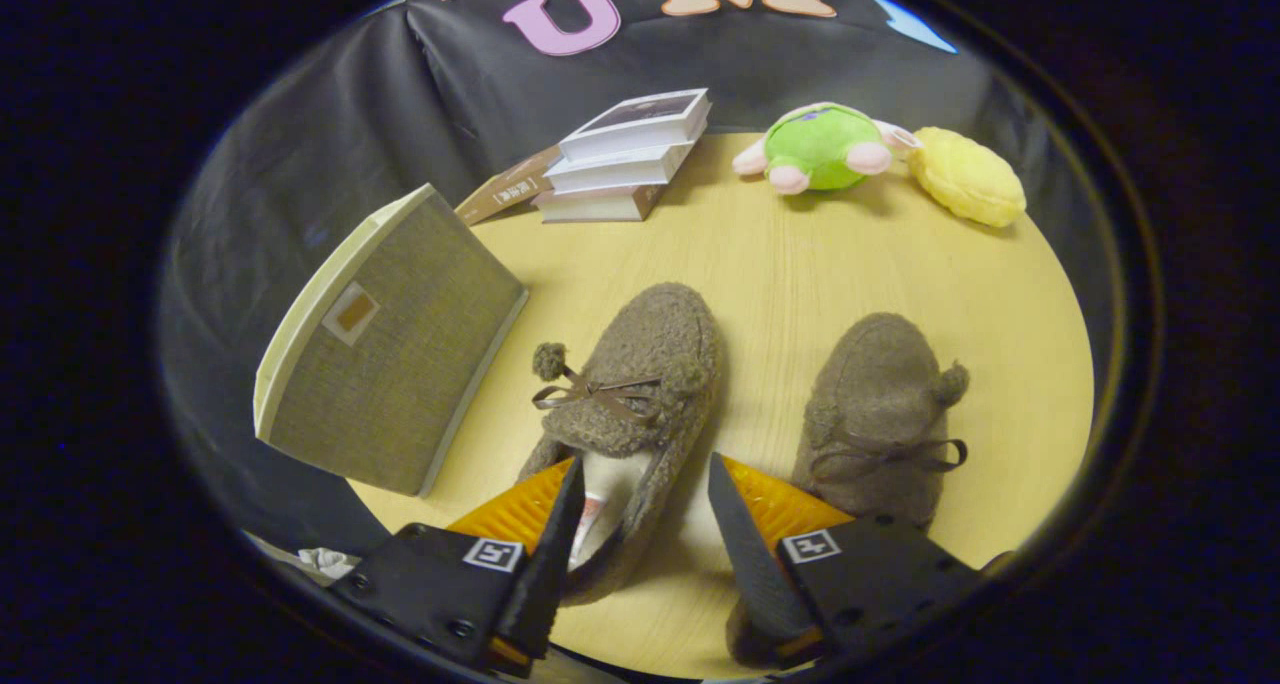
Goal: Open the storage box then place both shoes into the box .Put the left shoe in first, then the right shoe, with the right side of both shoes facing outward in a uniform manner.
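Two brown fuzzy shoes with ribbon bows lie on the round wooden table (pixel 800 254), toes pointing away from me. The left shoe (pixel 640 384) has its heel end between my fingers, its right rim in the gap and the left finger over its opening. The right shoe (pixel 880 404) lies beside and beyond the right finger. My gripper (pixel 645 484) is open, and neither finger presses on the shoe. The storage box (pixel 390 364), covered in grey-brown fabric with a small label, stands closed and tilted at the table's left edge.
A stack of books (pixel 625 154) sits at the far side of the table. A green plush toy (pixel 820 146) and a yellow plush (pixel 968 176) lie at the far right. Bare wood stretches between the shoes and the books.
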